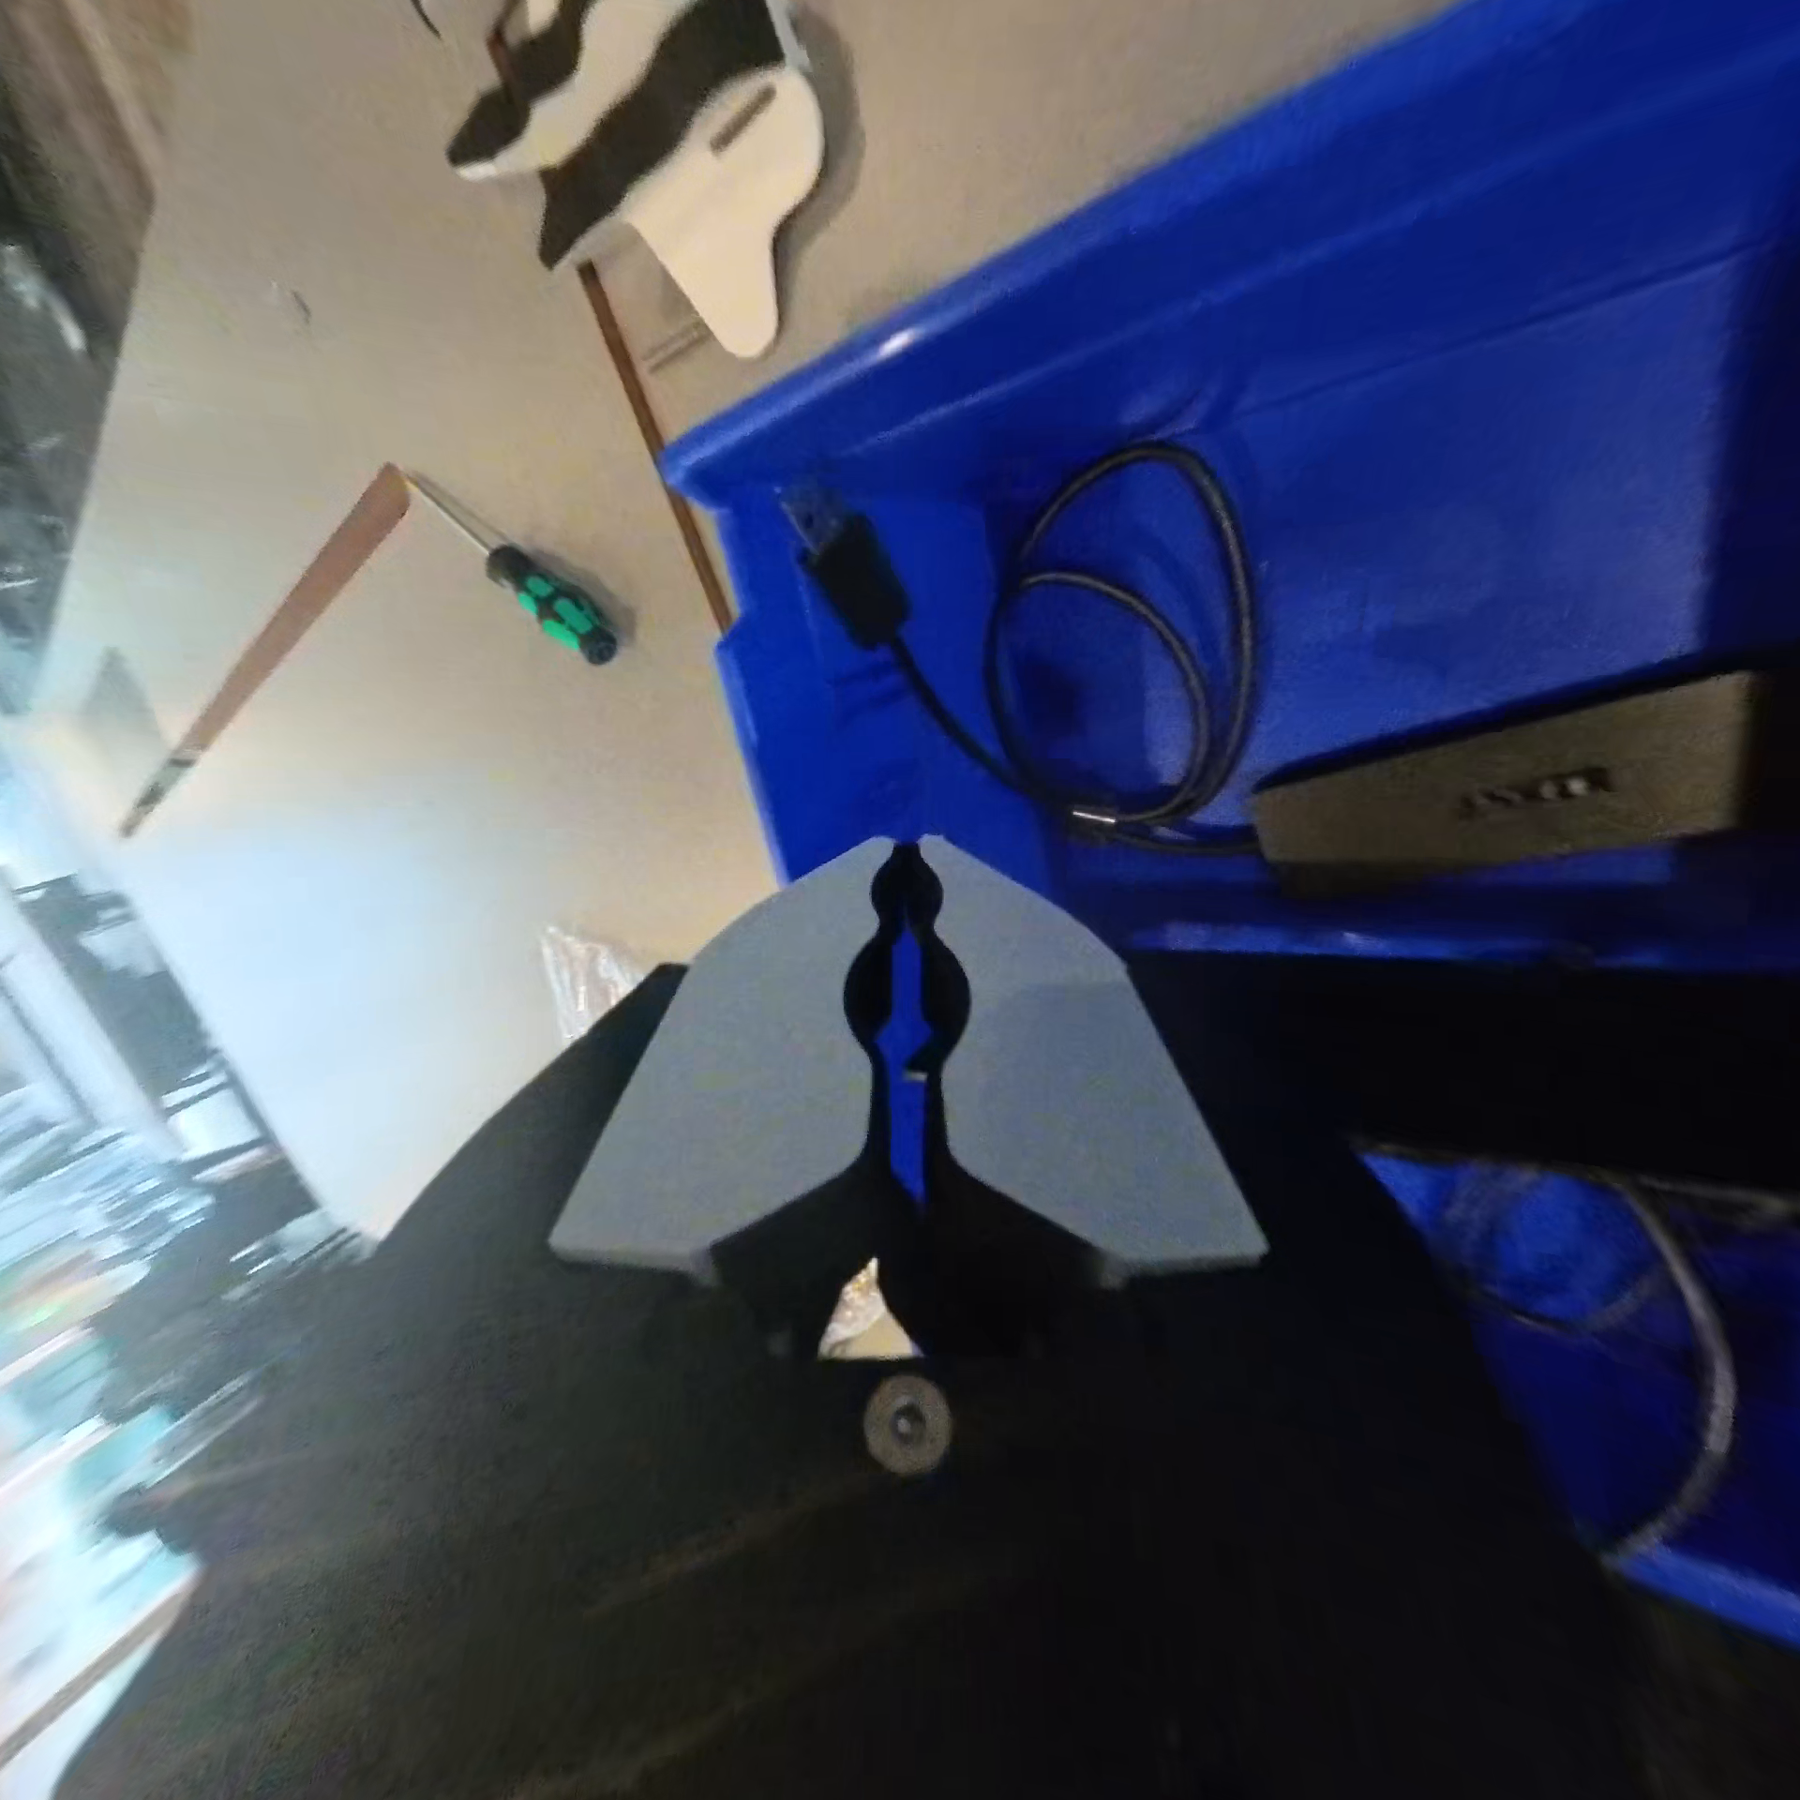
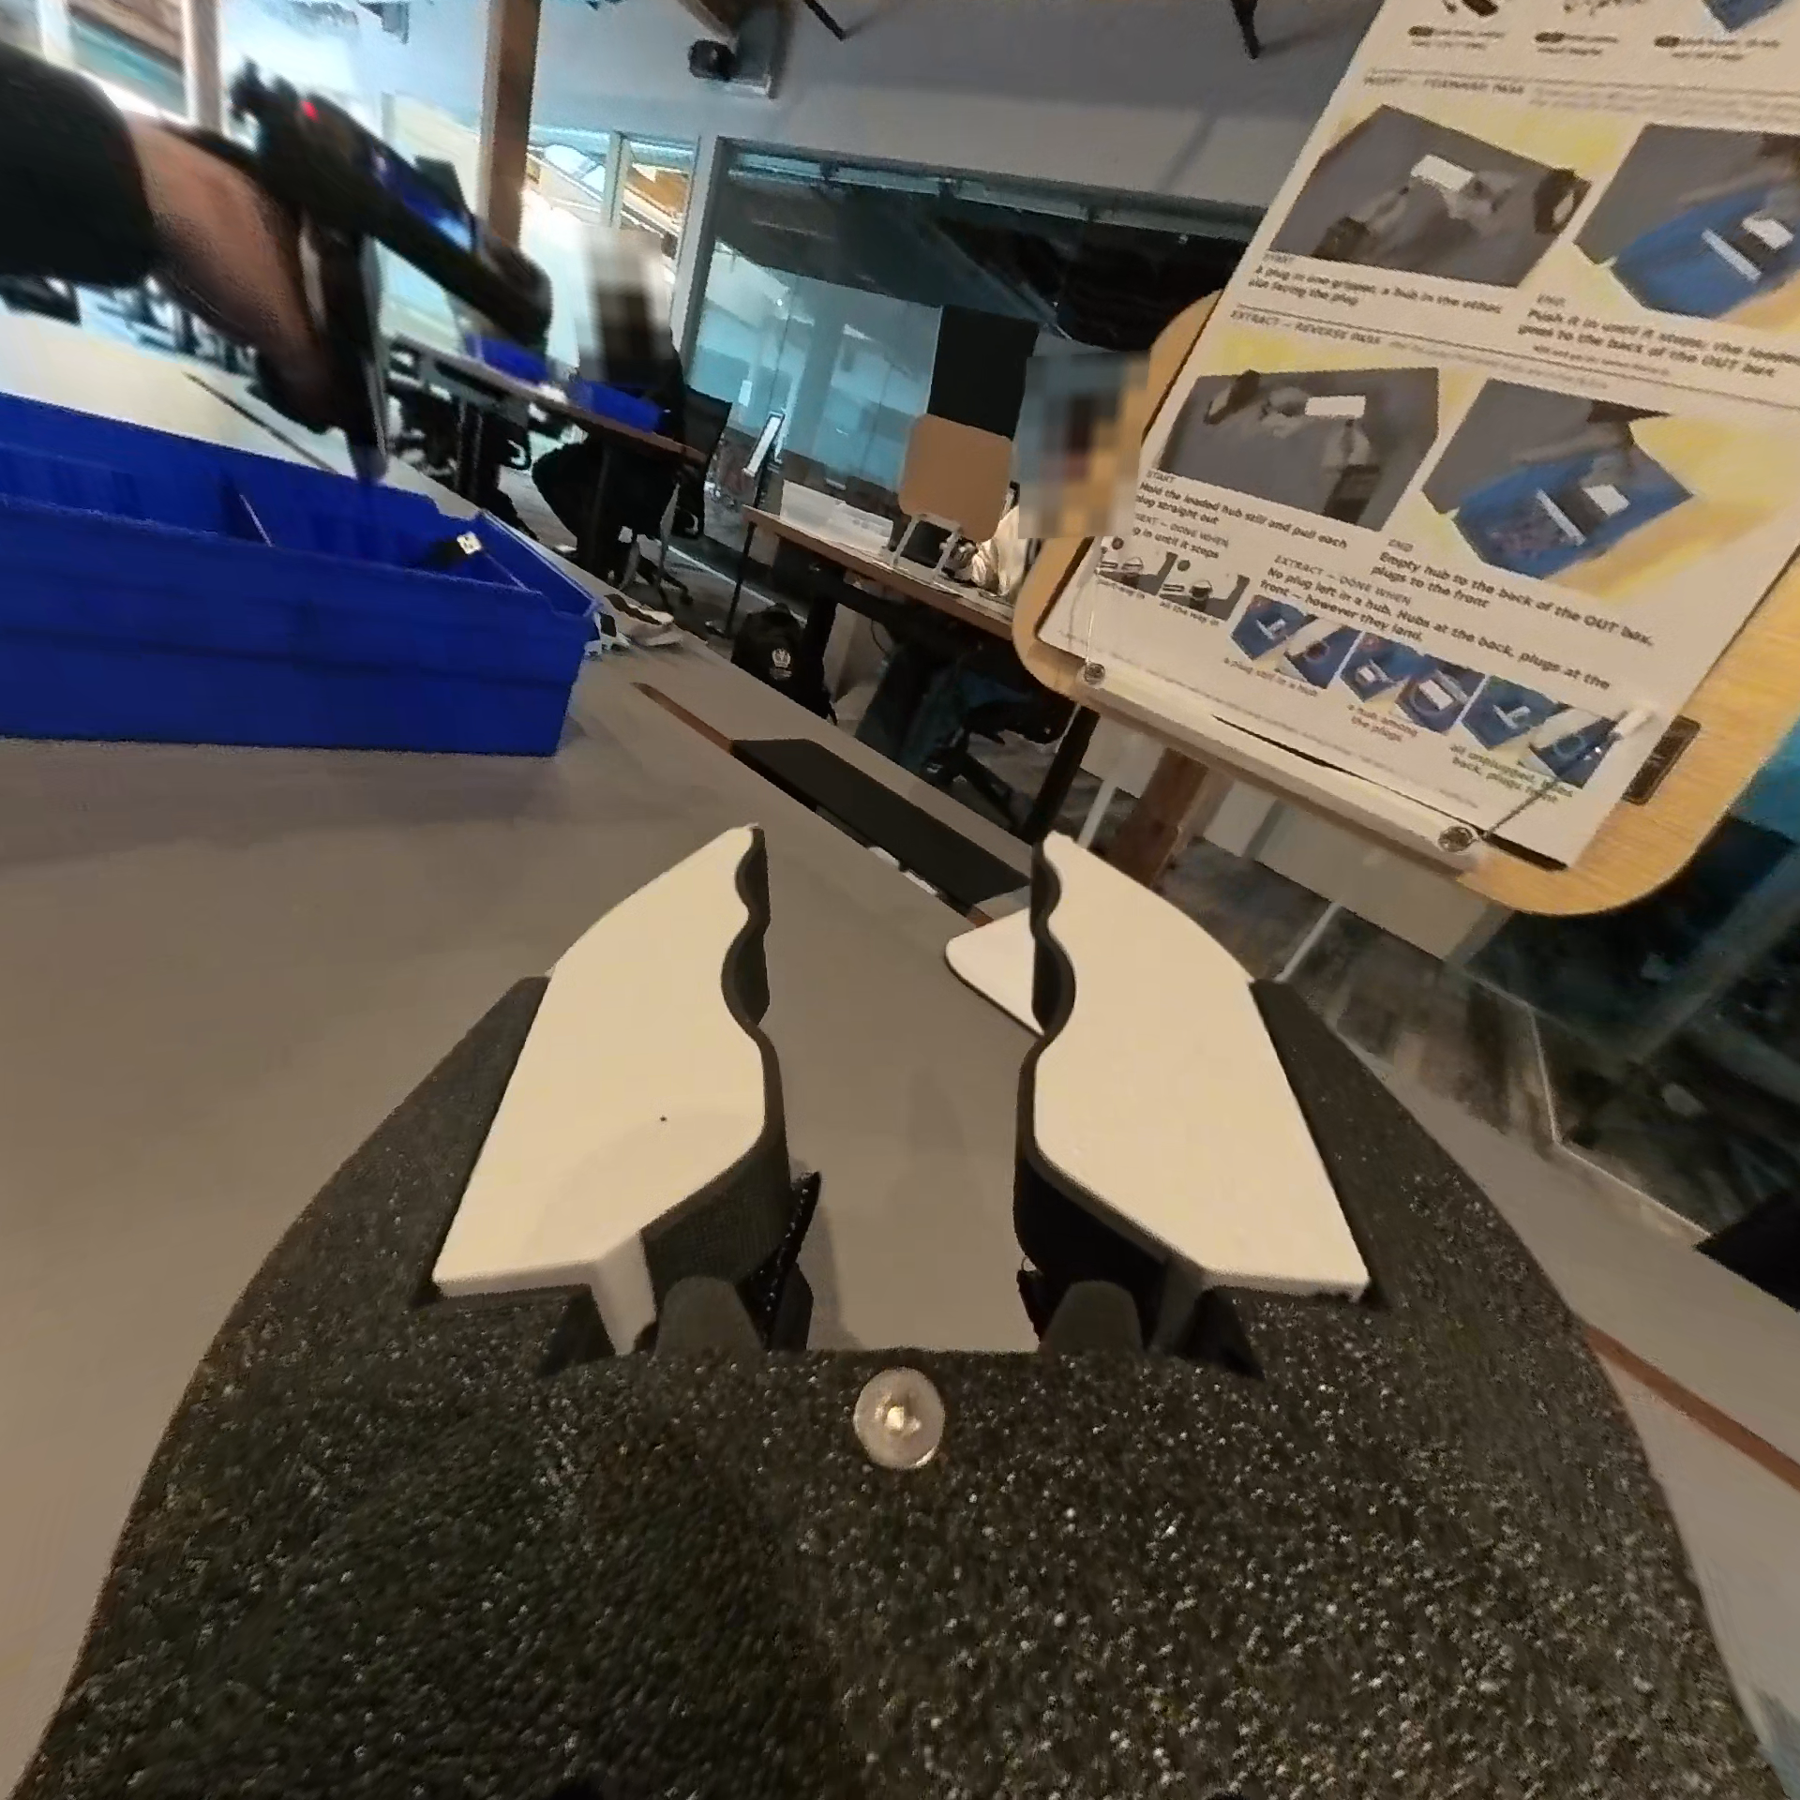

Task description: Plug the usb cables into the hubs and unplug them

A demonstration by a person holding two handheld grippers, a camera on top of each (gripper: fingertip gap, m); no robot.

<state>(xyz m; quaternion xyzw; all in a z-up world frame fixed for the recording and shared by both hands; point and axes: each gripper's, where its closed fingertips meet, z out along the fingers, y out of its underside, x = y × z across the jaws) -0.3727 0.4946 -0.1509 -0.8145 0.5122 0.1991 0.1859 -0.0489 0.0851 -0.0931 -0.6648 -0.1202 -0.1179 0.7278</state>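
In the left wrist view my left gripper point(image 1: 908, 859) is shut, its tips together over the near wall of a blue bin point(image 1: 1364, 321). In that bin lie a black USB cable point(image 1: 1120, 633) with its plug point(image 1: 838, 555) free, and a dark hub point(image 1: 1510, 779). A lower compartment holds another cable point(image 1: 1695, 1364). In the right wrist view my right gripper point(image 2: 901, 877) is open and empty above the grey table point(image 2: 243, 925). The left gripper point(image 2: 360, 429) also shows there, over the blue bin point(image 2: 292, 604), where the USB plug point(image 2: 458, 547) sticks up.
A green-and-black screwdriver point(image 1: 555, 604), a wooden strip point(image 1: 263, 653) and a black-and-white object point(image 1: 662, 146) lie on the table beside the bin. An instruction board point(image 2: 1412, 438) on a white stand base point(image 2: 993, 959) stands ahead right. A black strip point(image 2: 877, 828) lies along the table's edge. Spacing between my two grippers at the tips: around 55 centimeters. About 12 centimeters separates my left fingertips from the dark hub point(image 1: 1510, 779).
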